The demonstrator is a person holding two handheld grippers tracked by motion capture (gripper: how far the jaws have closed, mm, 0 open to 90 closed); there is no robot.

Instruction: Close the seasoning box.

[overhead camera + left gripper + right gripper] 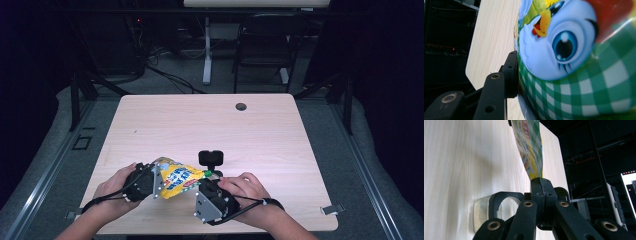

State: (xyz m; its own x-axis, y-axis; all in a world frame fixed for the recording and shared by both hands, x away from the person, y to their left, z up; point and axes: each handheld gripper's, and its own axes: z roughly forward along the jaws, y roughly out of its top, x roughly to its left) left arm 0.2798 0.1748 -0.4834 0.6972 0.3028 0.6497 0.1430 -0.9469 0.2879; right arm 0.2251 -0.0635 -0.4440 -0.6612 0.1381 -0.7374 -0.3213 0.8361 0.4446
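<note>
A yellow snack bag with a cartoon bird and green check print hangs between my two grippers, just above the near part of the table. My left gripper grips its left end, and one black finger presses against the bag; the other finger is hidden behind it. My right gripper is shut on the bag's right edge. In the right gripper view the jaws meet with the thin edge of the bag pinched between them.
A small clear jar with a black top stands on the light wood table just behind the bag; it shows as a jar with pale grains by my right jaws. A cable hole sits near the far edge. A dark chair stands beyond.
</note>
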